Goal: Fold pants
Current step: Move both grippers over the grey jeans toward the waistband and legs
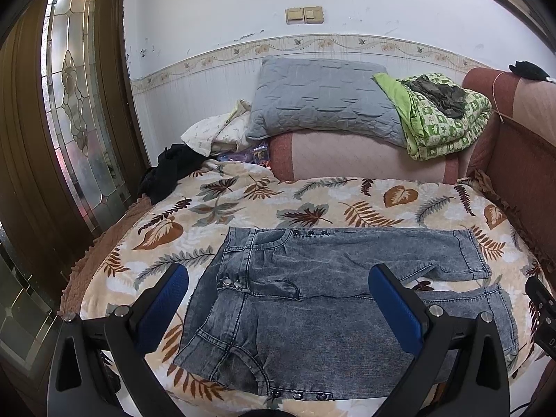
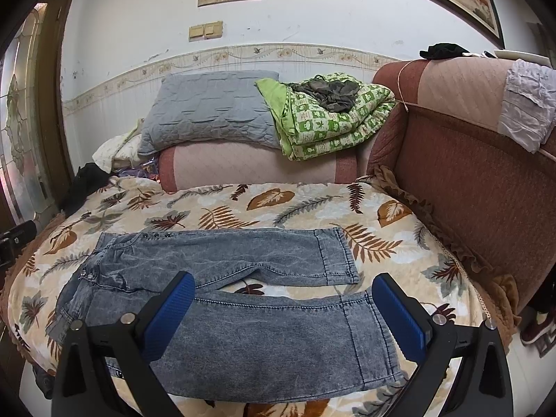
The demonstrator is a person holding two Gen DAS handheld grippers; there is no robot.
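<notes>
Above, spread flat on a leaf-print blanket (image 1: pixel 347 205): grey washed-denim pants (image 1: pixel 312 299), waistband toward the left, both short legs running right and lying slightly apart, a strip of blanket visible between them. Poised over the waistband end, the left gripper (image 1: pixel 278 285), its blue-padded fingers (image 1: pixel 163 309) wide apart, holding nothing. Poised over the near leg (image 2: pixel 278 340), the right gripper (image 2: pixel 283 293), likewise spread wide with nothing between its pads, one finger near the crotch, the other just past the hem. Behind the blanket, against a white wall with a floral border: a grey quilted pillow (image 1: pixel 323 97) resting on a pink cushion (image 1: pixel 365 156), a folded green patterned quilt (image 2: pixel 333 121) beside it with a dark crumpled garment (image 2: pixel 326 92) on top. Far left, a wooden door with leaded glass (image 1: pixel 73 104); right, a reddish sofa back (image 2: pixel 469 160).
</notes>
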